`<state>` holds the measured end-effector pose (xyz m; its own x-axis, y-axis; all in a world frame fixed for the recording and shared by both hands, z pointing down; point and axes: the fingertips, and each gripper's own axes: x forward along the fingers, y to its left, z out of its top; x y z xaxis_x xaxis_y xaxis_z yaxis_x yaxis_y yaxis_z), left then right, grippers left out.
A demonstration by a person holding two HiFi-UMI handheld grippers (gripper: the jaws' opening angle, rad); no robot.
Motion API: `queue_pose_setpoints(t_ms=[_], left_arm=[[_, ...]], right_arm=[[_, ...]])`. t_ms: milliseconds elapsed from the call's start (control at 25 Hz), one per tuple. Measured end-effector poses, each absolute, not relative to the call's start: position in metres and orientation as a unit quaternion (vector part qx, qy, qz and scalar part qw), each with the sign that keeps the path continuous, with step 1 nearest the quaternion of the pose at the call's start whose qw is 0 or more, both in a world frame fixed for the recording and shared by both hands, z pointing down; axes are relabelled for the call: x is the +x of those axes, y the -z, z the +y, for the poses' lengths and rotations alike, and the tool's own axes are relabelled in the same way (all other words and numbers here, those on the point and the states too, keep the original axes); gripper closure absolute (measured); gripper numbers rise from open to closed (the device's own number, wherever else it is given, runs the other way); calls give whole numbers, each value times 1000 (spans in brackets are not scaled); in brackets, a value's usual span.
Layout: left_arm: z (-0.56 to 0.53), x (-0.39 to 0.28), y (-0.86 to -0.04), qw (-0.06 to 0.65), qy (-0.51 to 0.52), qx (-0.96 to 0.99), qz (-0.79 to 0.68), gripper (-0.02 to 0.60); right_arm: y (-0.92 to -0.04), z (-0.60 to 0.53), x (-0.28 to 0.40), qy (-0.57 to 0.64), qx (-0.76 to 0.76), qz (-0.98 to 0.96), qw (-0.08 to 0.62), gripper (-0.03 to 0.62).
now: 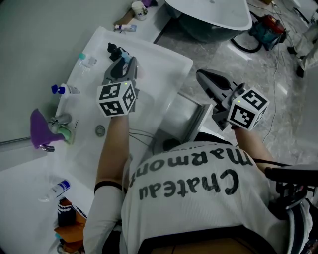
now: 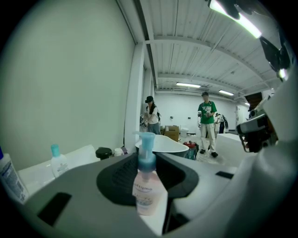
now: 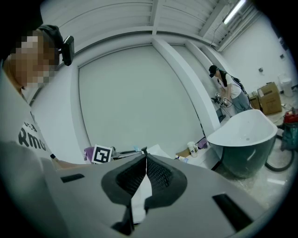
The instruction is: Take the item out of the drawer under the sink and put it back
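A pale pink pump bottle [image 2: 148, 188] with a blue pump head stands upright between the jaws of my left gripper [image 2: 148, 162], which is shut on it. In the head view the left gripper [image 1: 126, 63] is over the white vanity top [image 1: 159, 59], and only the bottle's blue top [image 1: 126, 57] shows past the fingers. The drawer [image 1: 191, 116] under the sink stands pulled out, between the two arms. My right gripper [image 1: 202, 77] hangs above the drawer's right side. Its pads [image 3: 158, 174] meet at the tips with nothing between them.
On the vanity top stand a black pump bottle [image 1: 113, 49], small clear bottles [image 1: 87, 60] [image 1: 64, 90] and a tap [image 1: 60, 120] with a purple thing [image 1: 39, 128]. A white bathtub [image 1: 213, 15] is beyond the vanity. Two people [image 2: 206, 122] stand far off.
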<state>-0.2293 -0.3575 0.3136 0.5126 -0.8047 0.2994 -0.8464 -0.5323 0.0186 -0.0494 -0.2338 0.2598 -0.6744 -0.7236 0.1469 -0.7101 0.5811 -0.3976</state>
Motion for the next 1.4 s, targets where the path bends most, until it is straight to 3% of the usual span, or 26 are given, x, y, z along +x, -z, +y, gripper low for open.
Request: queue_pose_setpoints(t_ms=[480,720,1400], left_arm=[[-360,-231,-320,80,-137,866,-475,469],[-358,-227,-319,83,-135,871,-465,430],[-352,-233,-311,96,-116,876,-459,390]], right_arm=[[-253,-225,-42,208,-412,887,20,582],[-248,-218,-39,200,-420,885,23,582],[-237,-195,-42,182,-441,879,21,582]])
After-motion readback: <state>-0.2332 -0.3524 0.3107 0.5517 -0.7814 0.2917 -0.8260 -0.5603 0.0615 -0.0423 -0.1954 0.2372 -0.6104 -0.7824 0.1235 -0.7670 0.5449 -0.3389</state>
